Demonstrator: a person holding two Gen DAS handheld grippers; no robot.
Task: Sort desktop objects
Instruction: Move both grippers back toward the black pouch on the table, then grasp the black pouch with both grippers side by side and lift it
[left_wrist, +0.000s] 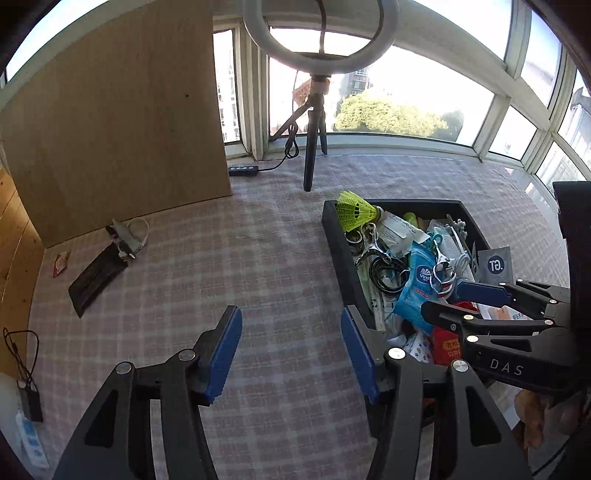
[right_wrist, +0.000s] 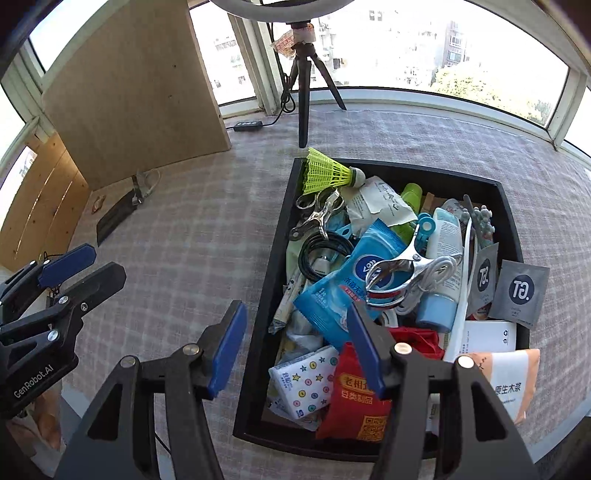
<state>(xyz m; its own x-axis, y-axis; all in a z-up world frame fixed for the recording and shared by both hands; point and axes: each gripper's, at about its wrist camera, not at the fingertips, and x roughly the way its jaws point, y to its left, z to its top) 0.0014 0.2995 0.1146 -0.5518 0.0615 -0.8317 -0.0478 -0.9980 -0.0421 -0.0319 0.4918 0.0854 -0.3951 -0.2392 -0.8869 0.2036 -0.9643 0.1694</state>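
Observation:
A black tray (right_wrist: 275, 254) (left_wrist: 334, 236) holds a heap of small objects: a yellow shuttlecock (right_wrist: 327, 173) (left_wrist: 356, 212), a blue wipes pack (right_wrist: 347, 284) (left_wrist: 415, 286), a metal clip (right_wrist: 400, 271), a black cable coil (right_wrist: 325, 254), a blue tube (right_wrist: 445, 258), grey sachets (right_wrist: 521, 291), a red snack pack (right_wrist: 356, 402). My right gripper (right_wrist: 295, 347) is open and empty above the tray's near left corner; it also shows in the left wrist view (left_wrist: 456, 299). My left gripper (left_wrist: 291, 354) is open and empty over the checked cloth, left of the tray.
A wooden board (left_wrist: 114, 122) stands at the back left. A dark flat case (left_wrist: 98, 278) with a small cabled item lies in front of it. A ring light tripod (left_wrist: 314, 147) and a power strip (left_wrist: 243, 170) stand by the window.

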